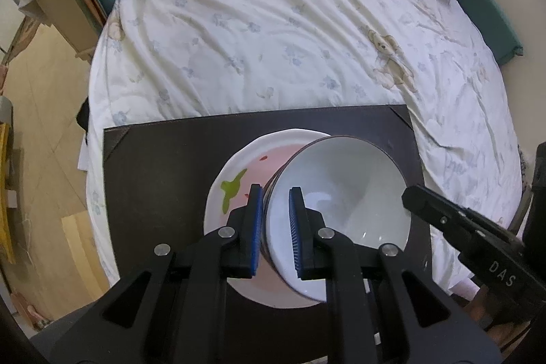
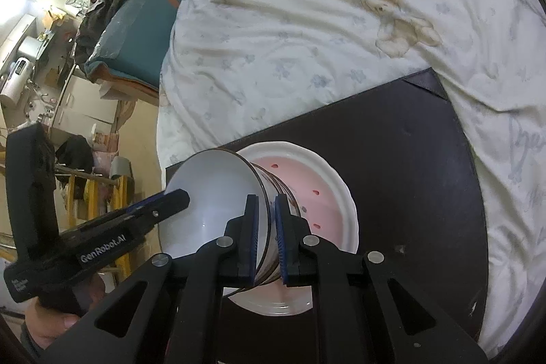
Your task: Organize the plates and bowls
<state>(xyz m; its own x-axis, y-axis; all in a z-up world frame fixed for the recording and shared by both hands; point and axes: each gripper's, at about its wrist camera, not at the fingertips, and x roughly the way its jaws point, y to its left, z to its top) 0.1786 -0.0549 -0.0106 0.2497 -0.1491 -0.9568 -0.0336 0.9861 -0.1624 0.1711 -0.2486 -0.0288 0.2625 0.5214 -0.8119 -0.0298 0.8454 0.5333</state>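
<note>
While the white bowl [image 1: 341, 190] leans tilted over the pink plate [image 1: 239, 179] on the dark board [image 1: 153, 193], left tongs [image 1: 276, 227] pinch its nine-o'clock rim and right tongs [image 2: 266, 231] clamp its three-o'clock rim.

Your white ceramic bowl [image 1: 341, 193] is covering the right part of the white plate with the pink centre [image 1: 239, 173]. In the right wrist view, your black left tool [image 2: 177, 198] is hiding part of the bowl's inside. The picture's edge is cutting off your hand [image 2: 47, 323]. The distant shelf clutter [image 2: 30, 63] is staying too small to make out.
</note>
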